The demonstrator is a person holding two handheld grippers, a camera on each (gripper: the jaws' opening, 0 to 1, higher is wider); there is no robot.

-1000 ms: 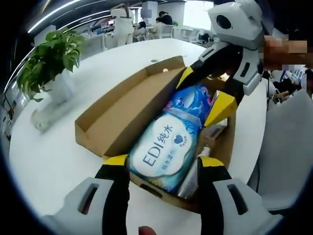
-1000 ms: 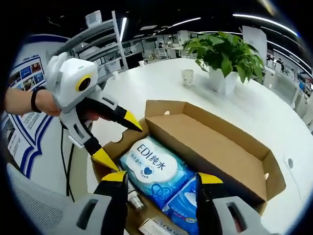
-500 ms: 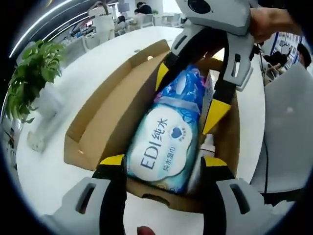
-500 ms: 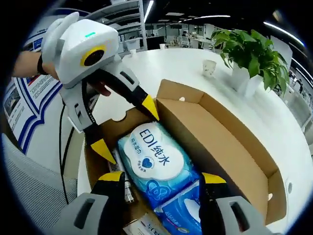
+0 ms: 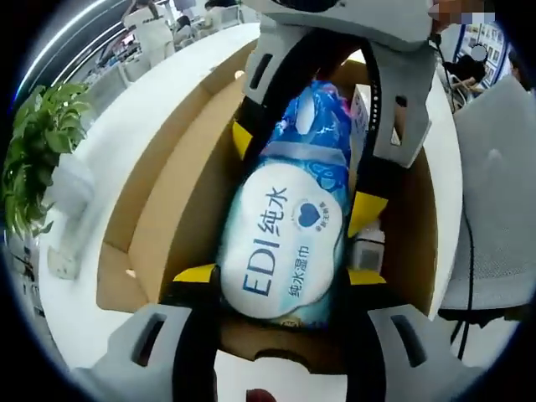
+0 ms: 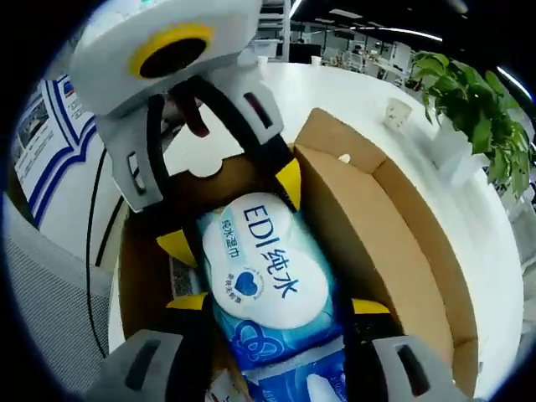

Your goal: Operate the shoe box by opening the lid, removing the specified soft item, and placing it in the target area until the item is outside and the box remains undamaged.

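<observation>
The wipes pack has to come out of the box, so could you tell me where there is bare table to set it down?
Bare white table lies beyond the open lid, between it, the paper cup and the plant. Inside the box it is crowded: both grippers, left and right, straddle the wipes pack, with a small bottle alongside.

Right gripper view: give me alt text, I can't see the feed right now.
A blue-and-white wipes pack lies in the open cardboard shoe box, framed by the open right gripper from below and the open left gripper from above. A second blue pack sits nearer the camera. A potted plant stands on the white table.
</observation>
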